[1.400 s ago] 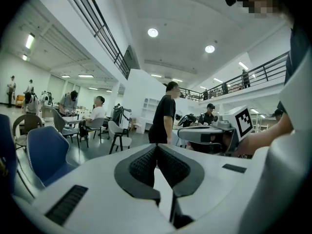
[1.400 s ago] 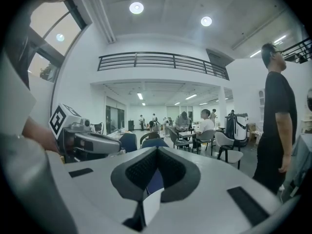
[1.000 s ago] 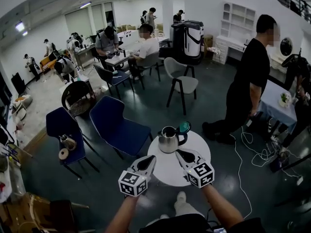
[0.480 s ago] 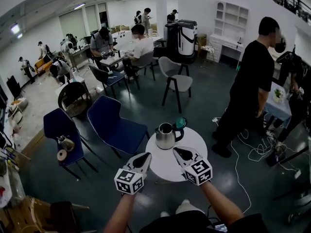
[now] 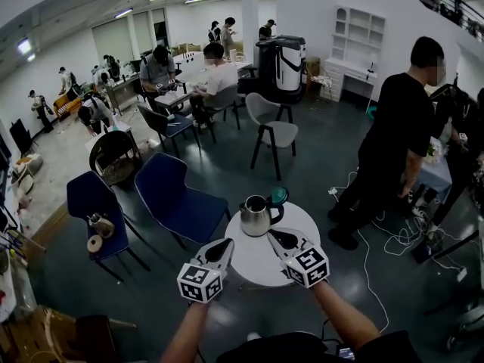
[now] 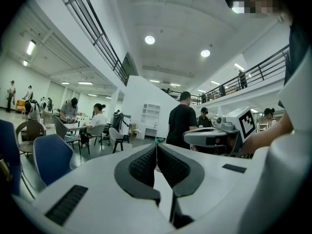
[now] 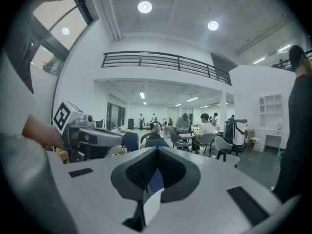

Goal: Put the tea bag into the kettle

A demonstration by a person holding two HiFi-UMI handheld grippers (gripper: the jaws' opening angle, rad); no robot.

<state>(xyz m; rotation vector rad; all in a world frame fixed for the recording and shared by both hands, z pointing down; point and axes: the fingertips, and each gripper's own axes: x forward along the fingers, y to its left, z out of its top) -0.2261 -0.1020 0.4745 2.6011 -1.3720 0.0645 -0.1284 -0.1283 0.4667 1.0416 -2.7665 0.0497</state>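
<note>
Kettle (image 5: 255,216) apparently unmoved on table (image 5: 254,257)

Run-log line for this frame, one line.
left tongs shut | right tongs shut | both by table, short of kettle | lid open | tea bag not visible

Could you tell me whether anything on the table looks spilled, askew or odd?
Nothing is spilled or askew: the kettle stands upright on the white table, mouth open, the green lid beside its handle. Oddly, no tea bag shows, and the left gripper and right gripper are both shut.
</note>
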